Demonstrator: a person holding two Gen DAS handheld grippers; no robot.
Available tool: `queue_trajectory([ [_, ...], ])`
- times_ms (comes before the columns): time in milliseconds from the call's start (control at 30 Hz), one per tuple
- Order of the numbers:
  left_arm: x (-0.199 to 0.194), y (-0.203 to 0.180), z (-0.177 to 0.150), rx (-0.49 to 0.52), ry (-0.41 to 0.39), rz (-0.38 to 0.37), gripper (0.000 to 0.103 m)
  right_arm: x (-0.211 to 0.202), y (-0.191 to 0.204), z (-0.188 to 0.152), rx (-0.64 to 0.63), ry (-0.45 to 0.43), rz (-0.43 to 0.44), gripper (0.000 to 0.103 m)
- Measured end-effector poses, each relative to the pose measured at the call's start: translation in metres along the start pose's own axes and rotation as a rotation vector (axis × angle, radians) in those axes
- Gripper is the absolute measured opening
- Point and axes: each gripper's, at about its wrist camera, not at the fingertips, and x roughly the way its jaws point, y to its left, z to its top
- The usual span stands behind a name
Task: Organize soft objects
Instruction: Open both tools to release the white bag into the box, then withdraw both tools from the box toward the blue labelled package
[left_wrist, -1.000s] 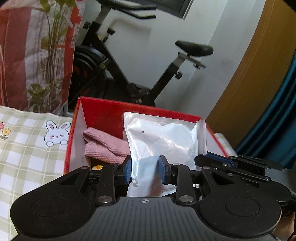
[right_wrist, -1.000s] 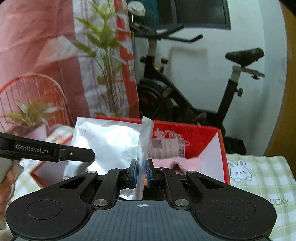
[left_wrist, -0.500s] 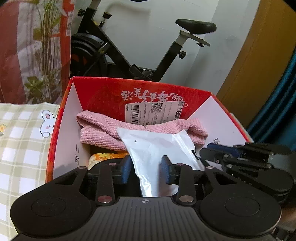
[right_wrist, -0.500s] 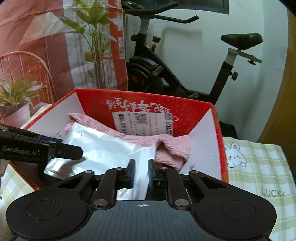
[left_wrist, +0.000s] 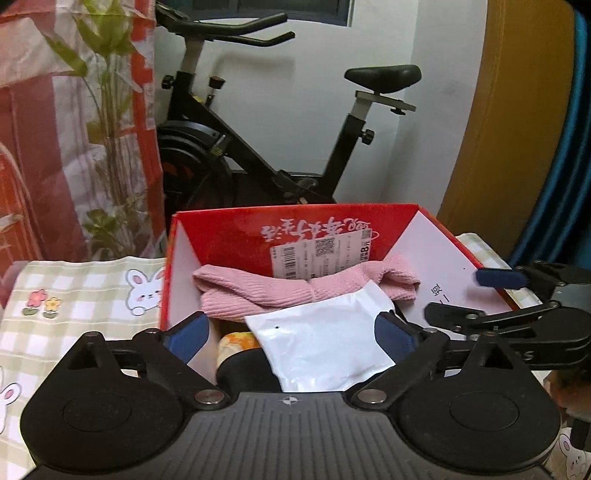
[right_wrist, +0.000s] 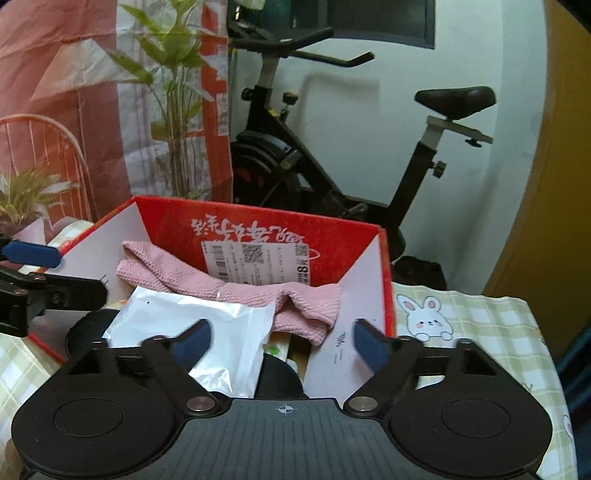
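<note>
Bunny-print tablecloth (left_wrist: 74, 291): red box (left_wrist: 229, 229) now holds white pouch (left_wrist: 325, 339), released onto pink cloth (left_wrist: 258, 291); left gripper (left_wrist: 291, 334), right gripper (right_wrist: 280, 341) jaws opening, clear of pouch; placement done.

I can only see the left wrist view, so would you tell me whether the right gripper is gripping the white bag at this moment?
Observer: No. The right gripper's jaws are opening, and no pad presses on the white bag, which lies in the red box.
Operator: Thank you. What sits between its fingers, then?
Observer: Mostly the drooping end of the pink cloth; only the bag's edge reaches its left finger.
Operator: And what is beside the box on that side?
Observer: A rabbit print on the checked cloth, close to the box's wall.
</note>
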Motion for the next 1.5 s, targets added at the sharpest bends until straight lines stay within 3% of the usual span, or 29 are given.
queue_trajectory([
  [33,-0.003,0.001,0.000,0.000,-0.005,0.006,0.100,-0.005,-0.001,0.000,0.007,-0.009,0.000,0.099],
  [100,-0.012,0.001,-0.001,0.002,-0.013,0.017,0.100,-0.012,-0.001,-0.001,0.012,-0.022,-0.001,0.103],
  [400,-0.051,0.003,-0.013,0.002,-0.039,0.047,0.103,-0.044,0.007,-0.011,0.047,-0.029,0.012,0.103],
  [633,-0.084,0.007,-0.043,-0.035,-0.024,0.065,0.103,-0.077,0.022,-0.034,0.070,-0.044,0.056,0.103],
  [1100,-0.109,0.010,-0.126,-0.077,0.090,0.047,0.103,-0.118,0.057,-0.115,0.076,0.003,0.121,0.103],
  [1267,-0.103,0.005,-0.150,-0.092,0.146,0.044,0.103,-0.118,0.068,-0.144,0.034,0.060,0.104,0.103],
  [1500,-0.092,0.002,-0.175,-0.109,0.223,0.029,0.103,-0.130,0.077,-0.162,-0.005,0.067,0.139,0.102],
])
